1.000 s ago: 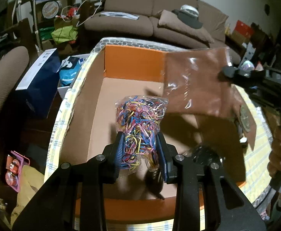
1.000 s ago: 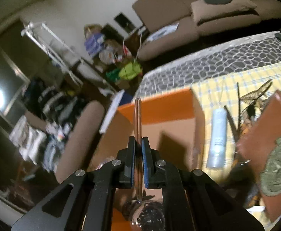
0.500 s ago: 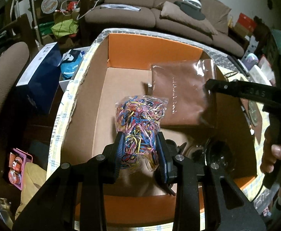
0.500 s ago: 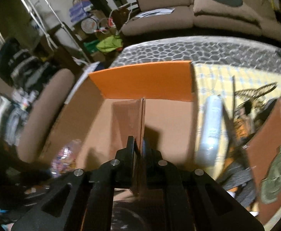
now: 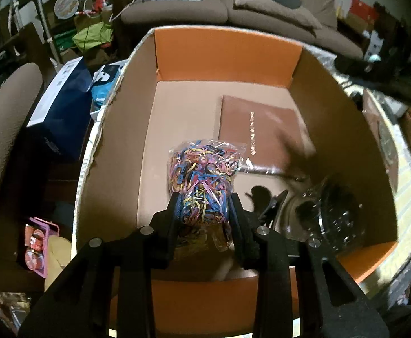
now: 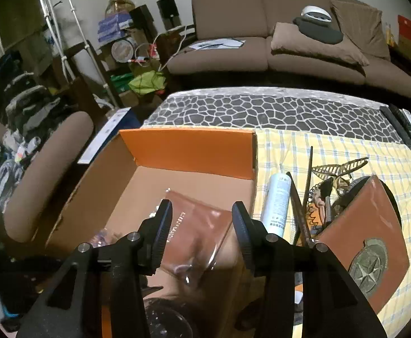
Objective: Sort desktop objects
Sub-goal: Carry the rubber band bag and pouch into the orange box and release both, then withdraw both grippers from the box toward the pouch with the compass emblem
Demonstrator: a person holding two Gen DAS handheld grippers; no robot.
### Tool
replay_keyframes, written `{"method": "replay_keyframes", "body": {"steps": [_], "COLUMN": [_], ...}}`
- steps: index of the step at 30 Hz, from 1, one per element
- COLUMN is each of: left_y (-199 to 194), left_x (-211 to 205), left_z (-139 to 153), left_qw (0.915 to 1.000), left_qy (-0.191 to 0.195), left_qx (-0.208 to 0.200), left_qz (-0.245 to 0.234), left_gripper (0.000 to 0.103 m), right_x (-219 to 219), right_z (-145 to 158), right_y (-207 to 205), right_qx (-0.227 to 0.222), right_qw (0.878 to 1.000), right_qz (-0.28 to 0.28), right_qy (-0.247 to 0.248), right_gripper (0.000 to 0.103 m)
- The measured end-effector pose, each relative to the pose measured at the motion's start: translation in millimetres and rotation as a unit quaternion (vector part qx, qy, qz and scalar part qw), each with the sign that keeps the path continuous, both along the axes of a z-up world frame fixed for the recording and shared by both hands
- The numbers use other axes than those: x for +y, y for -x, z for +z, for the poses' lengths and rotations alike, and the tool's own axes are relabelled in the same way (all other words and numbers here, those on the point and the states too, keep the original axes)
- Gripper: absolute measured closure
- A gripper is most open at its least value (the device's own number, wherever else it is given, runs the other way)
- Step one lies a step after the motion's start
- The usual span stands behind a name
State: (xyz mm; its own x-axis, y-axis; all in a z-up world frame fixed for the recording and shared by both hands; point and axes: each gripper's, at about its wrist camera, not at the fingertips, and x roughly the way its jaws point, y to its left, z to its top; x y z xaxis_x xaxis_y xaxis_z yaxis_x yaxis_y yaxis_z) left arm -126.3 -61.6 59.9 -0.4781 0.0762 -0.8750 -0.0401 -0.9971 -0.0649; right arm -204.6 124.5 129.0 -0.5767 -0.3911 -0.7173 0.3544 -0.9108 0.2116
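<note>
My left gripper (image 5: 204,205) is shut on a clear bag of coloured rubber bands (image 5: 202,174), held low inside the orange-walled cardboard box (image 5: 225,53). A flat brown packet in clear wrap (image 5: 259,129) lies loose on the box floor beyond the bag. In the right wrist view my right gripper (image 6: 202,214) hangs over the box (image 6: 188,149) with its jaws opening. The brown packet (image 6: 197,225) lies below them, and neither pad touches it.
A glass jar (image 5: 332,214) with dark contents stands in the box's near right corner. On the yellow checked cloth right of the box lie a white tube (image 6: 277,200), a gold hair clip (image 6: 338,166) and a brown notebook with a compass emblem (image 6: 366,239). A padded chair (image 6: 50,174) stands left.
The right gripper swung the brown packet into the box and let go; the packet now lies flat on the floor and the jaws have spread. The left gripper sank slightly with its bag.
</note>
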Motion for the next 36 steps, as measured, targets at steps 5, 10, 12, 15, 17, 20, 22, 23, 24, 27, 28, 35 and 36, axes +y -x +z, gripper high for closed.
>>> {"method": "replay_keyframes", "body": {"steps": [5,10,12,15,17,20,22,23,24,27,28,35,36], "left_y": [1,-1,-7,-12,-14,-17,-17,-18,-17,-15,-15,-13,-12], "left_x": [10,10,10,8,4,-8,-14,-15,-15,-10,-8,29,38], "left_z": [-11,-10,0,16,25,43,52,55,58,61,61,63,64], "left_qw": [0.9991,0.9992,0.9995,0.9996,0.9996,0.9947,0.9885,0.9866,0.9845,0.9793,0.978,0.9846,0.9875], "left_qy": [0.036,0.018,-0.001,-0.019,-0.022,-0.088,-0.132,-0.143,-0.155,-0.186,-0.193,-0.153,-0.132], "left_qx": [-0.019,-0.031,-0.02,-0.001,0.016,0.051,0.072,0.076,0.079,0.077,0.077,0.083,0.086], "left_qz": [-0.012,-0.017,-0.024,-0.022,-0.01,0.007,0.014,0.017,0.02,0.021,0.02,0.011,0.009], "left_gripper": [0.07,0.058,0.046,0.03,0.016,0.008,0.0,0.0,0.0,0.0,0.0,0.0,0.0], "right_x": [5,11,15,27,36,49,62,68,76,104,115,168,174], "right_z": [9,13,15,20,24,29,32,34,35,34,33,32,32], "right_y": [-6,-9,-10,-14,-15,-19,-23,-23,-24,-27,-27,-41,-43], "right_qx": [0.004,0.001,0.002,0.006,0.009,0.009,0.01,0.01,0.007,-0.003,-0.007,-0.016,-0.015], "right_qw": [1.0,1.0,1.0,1.0,1.0,0.999,0.999,0.999,0.998,0.996,0.995,0.989,0.989], "right_qz": [0.002,0.003,0.001,-0.007,-0.014,-0.023,-0.031,-0.036,-0.042,-0.069,-0.08,-0.127,-0.132], "right_qy": [0.006,0.008,0.008,0.012,0.015,0.023,0.03,0.032,0.036,0.048,0.054,0.072,0.07], "right_gripper": [0.056,0.054,0.05,0.045,0.043,0.03,0.021,0.02,0.018,0.014,0.013,0.0,0.0]}}
